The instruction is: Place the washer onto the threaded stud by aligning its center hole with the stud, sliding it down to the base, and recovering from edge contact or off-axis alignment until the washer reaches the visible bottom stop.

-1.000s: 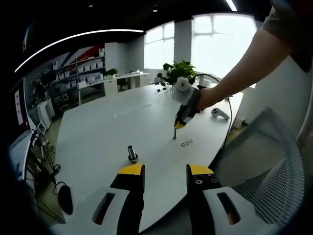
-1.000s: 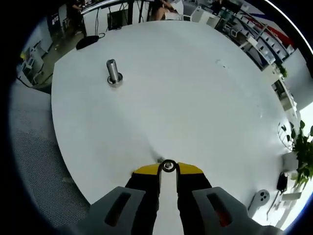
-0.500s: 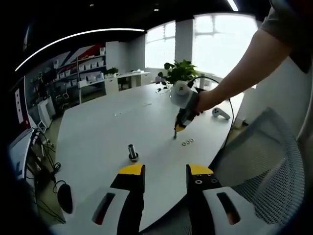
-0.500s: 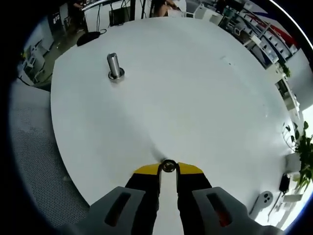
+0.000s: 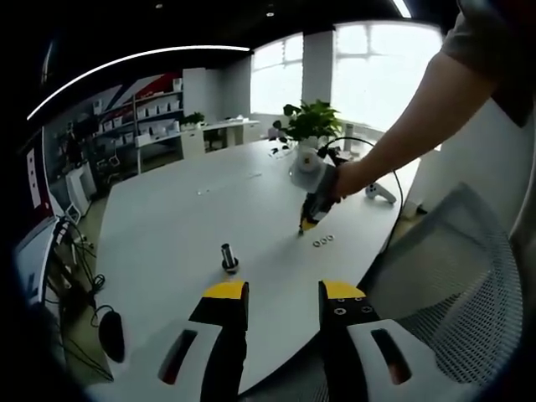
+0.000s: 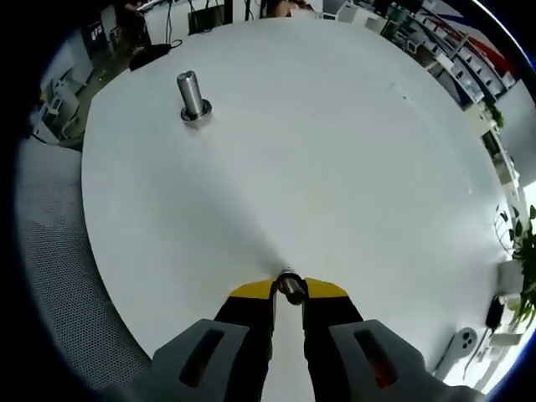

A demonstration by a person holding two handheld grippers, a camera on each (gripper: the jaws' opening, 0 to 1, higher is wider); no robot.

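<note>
One threaded stud (image 6: 192, 96) stands upright on the white table (image 6: 335, 159), in the upper left of the right gripper view. In the left gripper view the same stud (image 5: 228, 256) sits a little left of the middle, above the two yellow-tipped jaws.

The right gripper (image 6: 288, 288) is at the bottom middle of its own view. Its two jaws are pinched almost together on one washer (image 6: 290, 286), a small round metal ring held right at the tips. The washer is well apart from the stud, so it is not on it yet. In the left gripper view the right gripper (image 5: 306, 224) shows above the middle, held by a person's hand (image 5: 345, 177), with its tips down at the table.

Two more washers (image 5: 322, 242) lie flat on the table just beside those tips, side by side.

The left gripper (image 5: 283, 291) is at the bottom of its view. Its jaws stand wide apart and hold nothing.

There is one green plant (image 5: 311, 124) at the far end of the table, one white controller (image 5: 380, 193) (near the table's right edge), and one mesh chair (image 5: 456, 276) at the lower right. I cannot read any writing.
</note>
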